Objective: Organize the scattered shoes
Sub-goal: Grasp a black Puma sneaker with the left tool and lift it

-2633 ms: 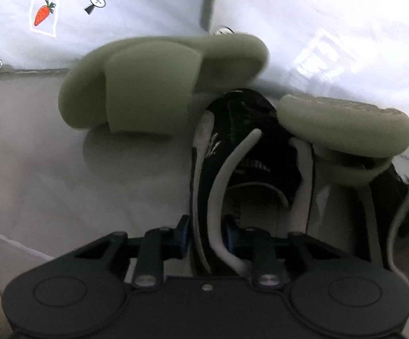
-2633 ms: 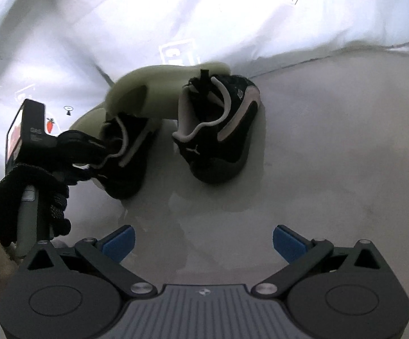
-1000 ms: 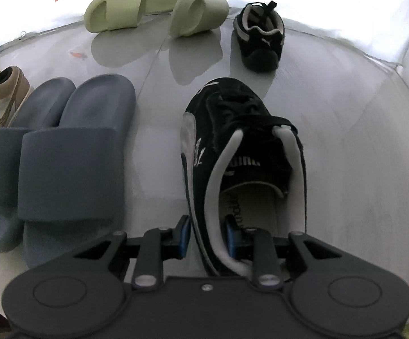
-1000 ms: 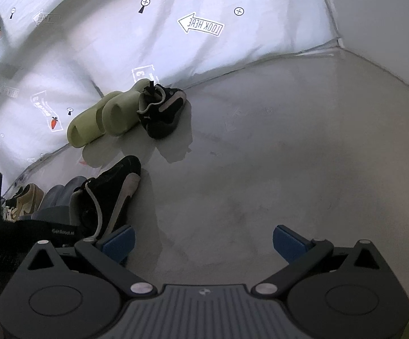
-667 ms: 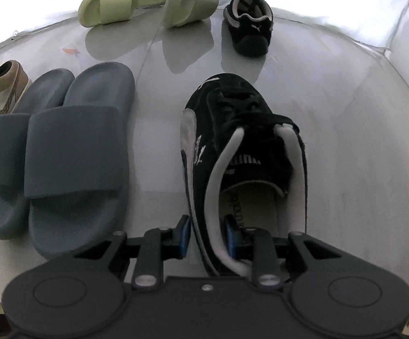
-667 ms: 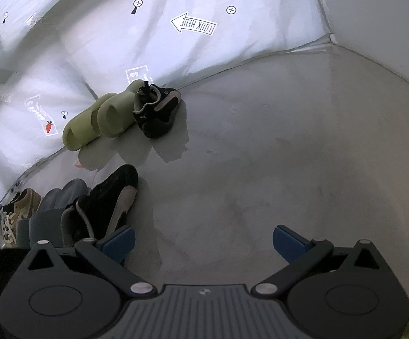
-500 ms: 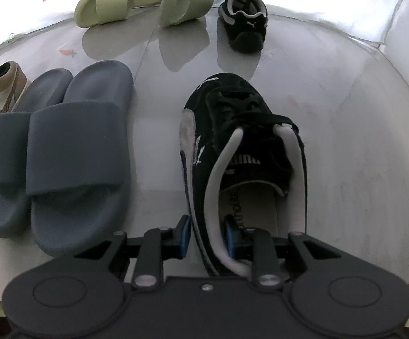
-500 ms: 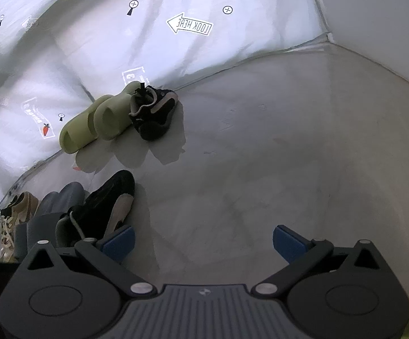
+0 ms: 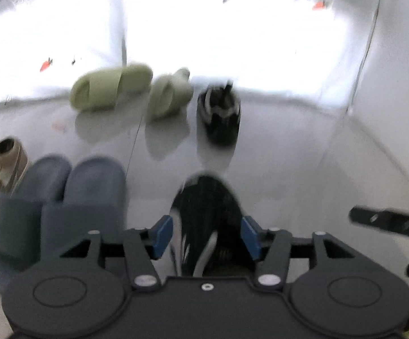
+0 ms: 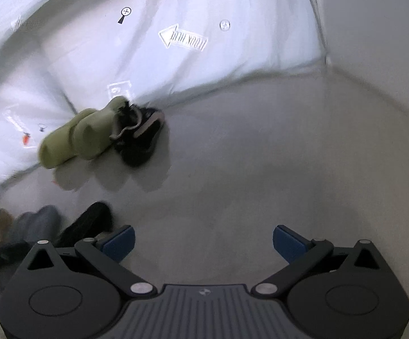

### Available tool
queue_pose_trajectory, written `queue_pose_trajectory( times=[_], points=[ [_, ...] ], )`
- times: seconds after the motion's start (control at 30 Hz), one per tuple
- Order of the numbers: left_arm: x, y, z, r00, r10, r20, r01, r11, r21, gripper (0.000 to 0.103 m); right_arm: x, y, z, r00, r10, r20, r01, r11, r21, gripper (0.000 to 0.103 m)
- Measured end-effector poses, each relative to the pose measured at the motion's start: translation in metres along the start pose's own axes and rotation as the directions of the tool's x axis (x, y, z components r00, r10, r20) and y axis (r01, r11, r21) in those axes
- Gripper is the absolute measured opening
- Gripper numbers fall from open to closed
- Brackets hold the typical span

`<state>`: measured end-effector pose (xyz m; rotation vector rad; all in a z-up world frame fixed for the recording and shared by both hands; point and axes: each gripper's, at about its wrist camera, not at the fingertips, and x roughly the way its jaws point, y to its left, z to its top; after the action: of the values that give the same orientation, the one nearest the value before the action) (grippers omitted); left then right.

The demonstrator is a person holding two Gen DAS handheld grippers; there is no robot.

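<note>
Left wrist view: the left hand-held gripper [image 9: 206,236] stands wide open astride a black suede sneaker with white trim [image 9: 204,220], set on the pale floor [image 9: 303,169] beside a pair of blue-grey foam slides [image 9: 71,197]; that placement looks finished. Right wrist view: the right hand-held gripper [image 10: 203,242] is wide and empty, and the matching black sneaker [image 10: 139,135] lies touching two green foam slides [image 10: 77,138] by the wall, likely next to fetch.

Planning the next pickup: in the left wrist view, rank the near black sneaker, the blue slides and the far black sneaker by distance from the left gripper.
1. Near black sneaker, between the open left gripper fingers.
2. Blue slides, just left.
3. Far black sneaker, ahead by the wall.
</note>
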<state>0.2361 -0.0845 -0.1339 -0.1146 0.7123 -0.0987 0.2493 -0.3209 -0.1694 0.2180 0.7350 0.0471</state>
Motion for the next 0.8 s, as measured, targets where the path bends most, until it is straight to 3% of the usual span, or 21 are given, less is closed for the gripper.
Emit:
queue_pose_trajectory(
  times=[0.17, 0.37, 0.5, 0.67, 0.8],
  points=[
    [0.017, 0.004, 0.015, 0.994, -0.028, 0.104, 0.031, 0.999, -0.024, 0.082, 0.025, 0.009, 0.016, 1.000, 0.005, 0.007, -0.005, 0.997, -0.083, 0.103],
    [0.058, 0.011, 0.055, 0.978, -0.053, 0.203, 0.057, 0.998, -0.014, 0.082, 0.062, 0.015, 0.046, 0.998, 0.002, 0.056, 0.002, 0.997, -0.082, 0.103],
    [0.102, 0.022, 0.094, 0.976, -0.052, 0.211, 0.059, 0.998, -0.029, 0.082, 0.095, 0.011, 0.071, 0.997, -0.018, 0.071, 0.023, 0.998, -0.063, 0.103],
    [0.153, 0.032, 0.134, 0.987, -0.007, 0.158, 0.021, 0.996, -0.084, 0.082, 0.124, 0.006, 0.090, 0.999, -0.048, 0.018, 0.049, 0.998, -0.043, 0.103],
    [0.193, 0.034, 0.153, 0.993, 0.034, 0.114, -0.020, 0.992, -0.125, 0.082, 0.146, 0.008, 0.087, 0.995, -0.053, -0.086, 0.047, 0.997, -0.062, 0.103]
  ],
)
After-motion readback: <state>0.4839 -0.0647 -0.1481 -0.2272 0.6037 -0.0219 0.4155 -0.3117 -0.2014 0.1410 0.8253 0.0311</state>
